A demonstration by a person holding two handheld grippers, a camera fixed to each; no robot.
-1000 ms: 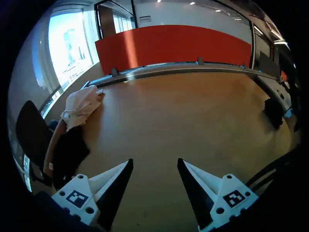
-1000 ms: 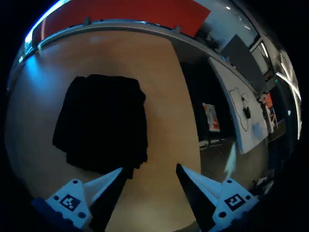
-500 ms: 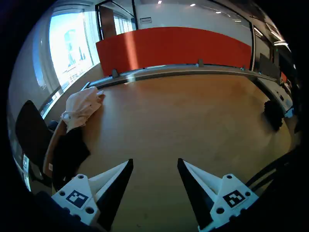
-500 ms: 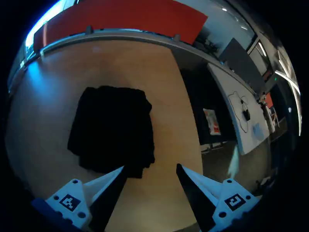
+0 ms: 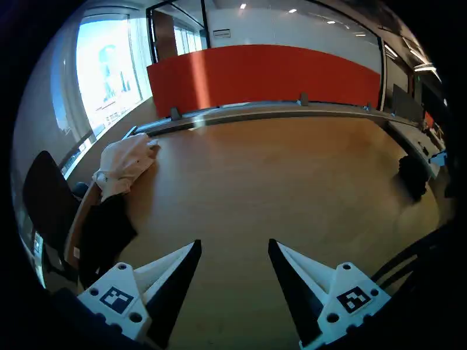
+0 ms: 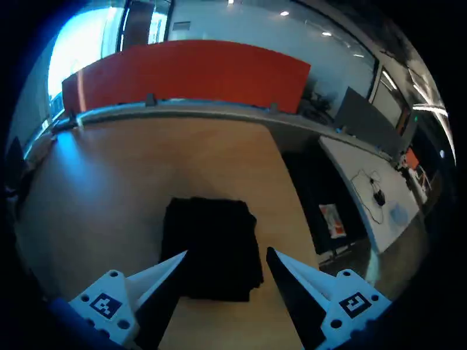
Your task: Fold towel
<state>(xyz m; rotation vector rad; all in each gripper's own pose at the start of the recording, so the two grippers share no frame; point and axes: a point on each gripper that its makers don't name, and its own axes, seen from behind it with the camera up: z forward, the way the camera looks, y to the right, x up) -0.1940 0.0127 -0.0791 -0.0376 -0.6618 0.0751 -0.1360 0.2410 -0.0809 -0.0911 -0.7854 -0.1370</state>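
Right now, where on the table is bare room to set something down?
The wide bare wood between the pale cloth heap and the folded black towel, up to the red partition. Crowded: the window-side edge, where heap and dark cloth lie.

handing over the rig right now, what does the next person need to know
Left gripper: open, empty, above the wooden table.
Right gripper: open, empty, pointing at the black towel, which lies flat on the table and looks folded.
Likely left: the crumpled light towel at the table's edge, on the left in the left gripper view, and a dark cloth beside it.
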